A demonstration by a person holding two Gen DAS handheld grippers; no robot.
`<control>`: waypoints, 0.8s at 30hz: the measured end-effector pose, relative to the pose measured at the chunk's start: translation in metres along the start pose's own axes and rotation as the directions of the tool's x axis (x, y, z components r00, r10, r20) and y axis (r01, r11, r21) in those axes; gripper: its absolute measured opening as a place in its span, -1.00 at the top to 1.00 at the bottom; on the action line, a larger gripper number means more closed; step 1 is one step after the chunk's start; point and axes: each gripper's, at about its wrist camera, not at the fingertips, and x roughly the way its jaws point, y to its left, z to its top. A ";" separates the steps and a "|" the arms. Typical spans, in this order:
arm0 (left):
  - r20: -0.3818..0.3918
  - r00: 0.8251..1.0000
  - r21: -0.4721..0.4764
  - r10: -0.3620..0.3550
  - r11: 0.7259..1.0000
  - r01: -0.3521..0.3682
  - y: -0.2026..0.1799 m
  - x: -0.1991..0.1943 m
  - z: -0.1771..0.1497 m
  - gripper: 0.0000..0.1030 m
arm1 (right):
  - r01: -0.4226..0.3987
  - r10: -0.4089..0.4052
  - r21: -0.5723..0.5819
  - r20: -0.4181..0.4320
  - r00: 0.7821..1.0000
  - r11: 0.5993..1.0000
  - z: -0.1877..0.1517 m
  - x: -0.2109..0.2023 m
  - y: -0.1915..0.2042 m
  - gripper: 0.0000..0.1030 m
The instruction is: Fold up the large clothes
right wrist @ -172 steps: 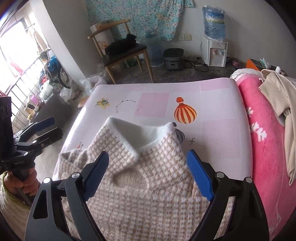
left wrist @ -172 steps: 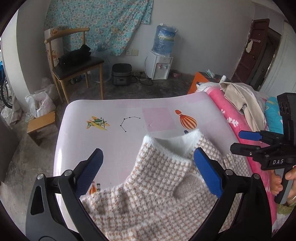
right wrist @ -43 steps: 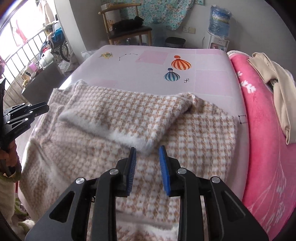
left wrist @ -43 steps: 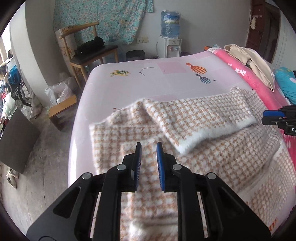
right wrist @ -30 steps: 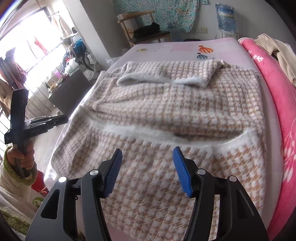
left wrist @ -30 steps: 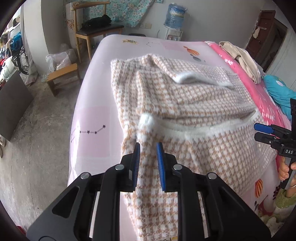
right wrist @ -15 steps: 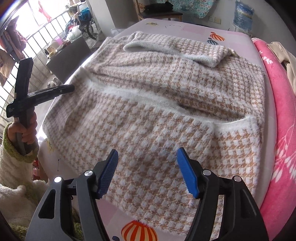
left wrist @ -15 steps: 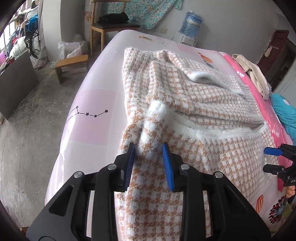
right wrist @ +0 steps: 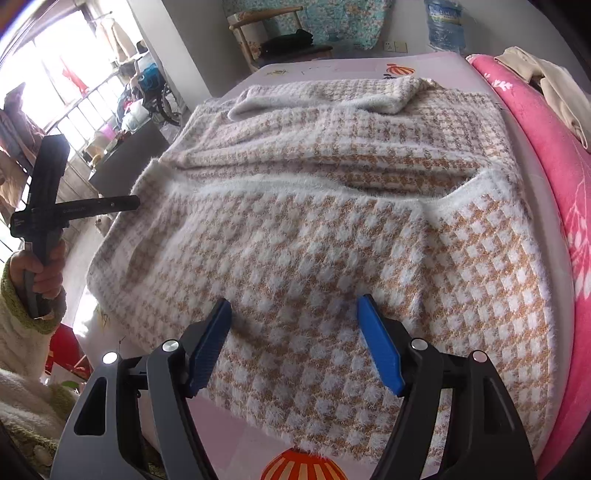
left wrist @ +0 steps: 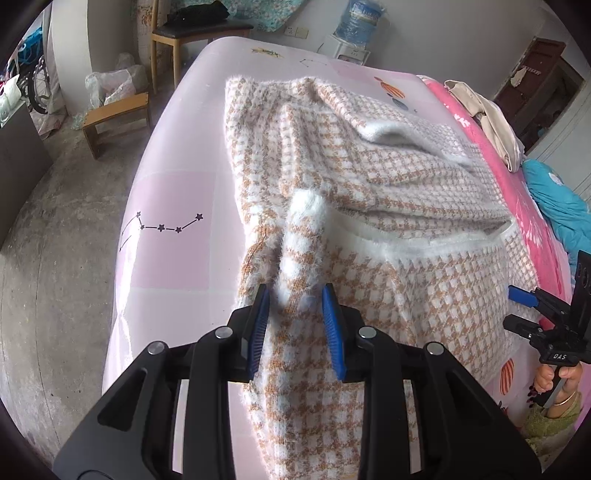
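Note:
A fuzzy tan-and-white houndstooth sweater (left wrist: pixel 406 184) (right wrist: pixel 314 240) lies spread on the pink bed, its top part folded down and a white-trimmed edge running across the middle. My left gripper (left wrist: pixel 295 295) is at the sweater's left side. Its jaws stand slightly apart, and a raised ridge of the fabric with a white cuff runs loosely between them. My right gripper (right wrist: pixel 294 306) hovers open just above the near hem with nothing between its pads. Each gripper also shows in the other's view: the right gripper (left wrist: pixel 517 310) at the far right and the left gripper (right wrist: pixel 125 203) at the far left, each in a person's hand.
The sweater rests on a pink printed sheet (left wrist: pixel 177 192). A bright pink blanket (right wrist: pixel 554 147) borders its right side, with beige clothes (left wrist: pixel 487 118) and a teal cloth (left wrist: pixel 554 199) on it. On the floor to the left are a wooden stool (left wrist: pixel 114 110) and a chair (left wrist: pixel 192 29).
The left jaws, shut on the fabric ridge a second ago, have parted a little. The right jaws have widened and sunk closer to the near hem.

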 end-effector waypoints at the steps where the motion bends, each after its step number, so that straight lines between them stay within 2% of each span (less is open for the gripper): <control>1: -0.001 1.000 -0.010 -0.006 1.000 0.006 0.002 0.004 0.000 0.47 | 0.005 -0.005 -0.002 0.003 1.000 1.000 0.002 -0.003 -0.002 -0.34; 3: 0.012 1.000 -0.036 -0.013 0.999 0.014 0.002 0.010 0.000 0.48 | 0.022 -0.022 -0.004 0.009 1.000 1.000 0.005 -0.013 -0.010 -0.34; 5: 0.057 0.998 -0.054 -0.021 0.998 0.024 0.000 0.006 -0.004 0.48 | 0.049 -0.049 0.002 0.013 0.999 0.999 0.011 -0.025 -0.019 -0.34; 8: 0.132 0.988 -0.045 -0.076 0.996 0.083 -0.005 -0.008 -0.013 0.49 | 0.098 -0.099 0.017 0.016 0.995 0.995 0.018 -0.043 -0.044 -0.34; 10: 0.154 0.985 -0.031 -0.082 0.996 0.088 -0.010 -0.013 -0.017 0.49 | 0.117 -0.117 0.032 0.012 0.993 0.993 0.024 -0.052 -0.062 -0.34; 14: 0.148 0.986 -0.025 -0.074 0.997 0.078 -0.016 -0.011 -0.020 0.49 | 0.095 -0.097 0.070 0.012 0.995 0.993 0.036 -0.053 -0.092 -0.32; 18: 0.135 0.990 -0.008 -0.043 0.999 0.045 -0.020 -0.012 -0.020 0.63 | 0.084 -0.088 0.128 0.026 0.996 0.988 0.041 -0.037 -0.114 -0.12; 21: 0.119 0.992 0.014 -0.039 0.999 0.037 -0.022 -0.014 -0.020 0.66 | 0.035 -0.042 0.179 0.037 0.998 0.983 0.040 -0.024 -0.125 0.06; 24: 0.104 0.994 0.054 -0.014 0.999 0.008 -0.027 -0.016 -0.021 0.66 | 0.024 -0.031 0.178 0.036 0.999 0.984 0.037 -0.019 -0.123 0.15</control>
